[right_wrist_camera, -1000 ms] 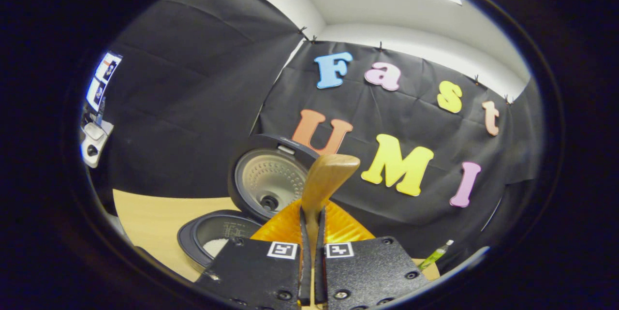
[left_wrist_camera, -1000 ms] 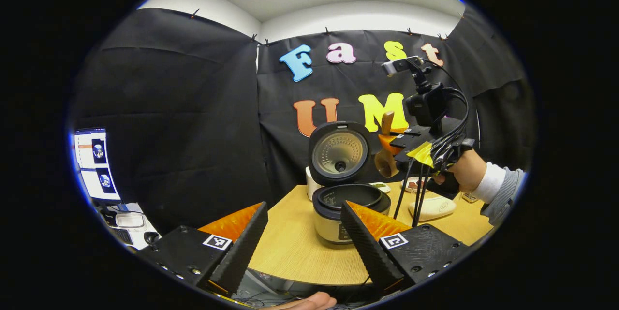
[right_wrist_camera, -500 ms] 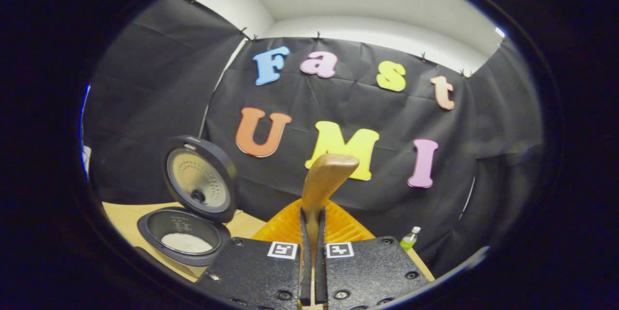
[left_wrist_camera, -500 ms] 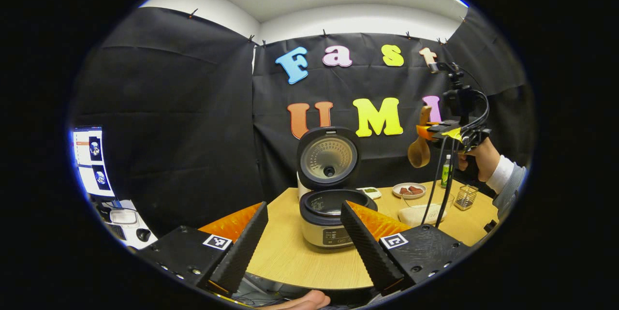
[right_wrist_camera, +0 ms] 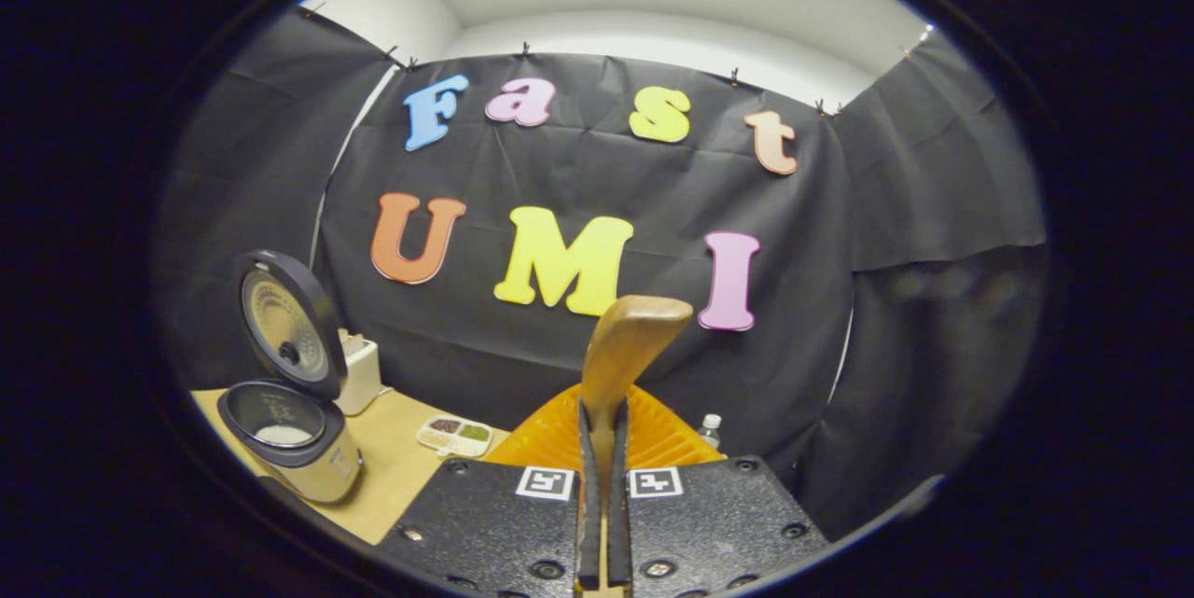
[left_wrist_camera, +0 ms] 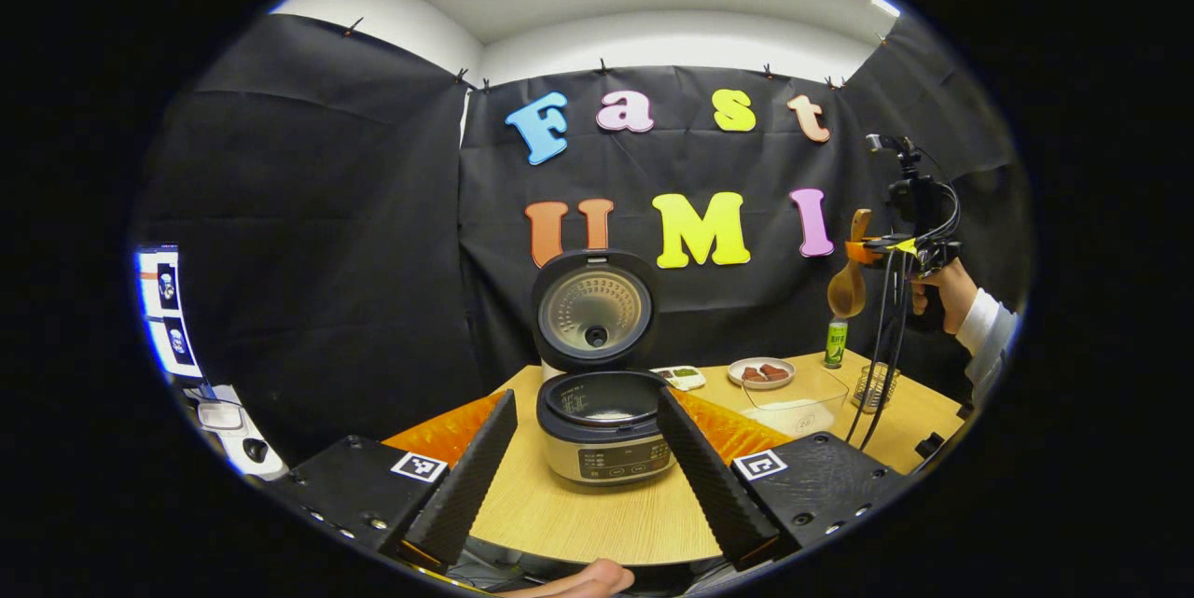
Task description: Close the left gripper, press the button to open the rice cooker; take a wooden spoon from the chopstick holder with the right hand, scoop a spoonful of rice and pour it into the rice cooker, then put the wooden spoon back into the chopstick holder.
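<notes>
Two tongs: right (right_wrist_camera: 598, 486) clamps wooden spoon (right_wrist_camera: 627, 346), left (left_wrist_camera: 588, 458) apart; rice cooker (left_wrist_camera: 602, 421) panel writing seems illegible.

Smooth wooden spoon (right_wrist_camera: 627, 346); matt wood-grain worktop (left_wrist_camera: 606, 514); glossy metal-lined rice cooker (left_wrist_camera: 602, 425) lid; clear plastic bowl (left_wrist_camera: 793, 397).

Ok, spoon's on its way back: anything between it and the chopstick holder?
Nothing visible blocks it. In the left gripper view the right gripper holds the wooden spoon in the air, up and a little left of the chopstick holder. The green bottle stands just left of the holder, near the path down.
</notes>
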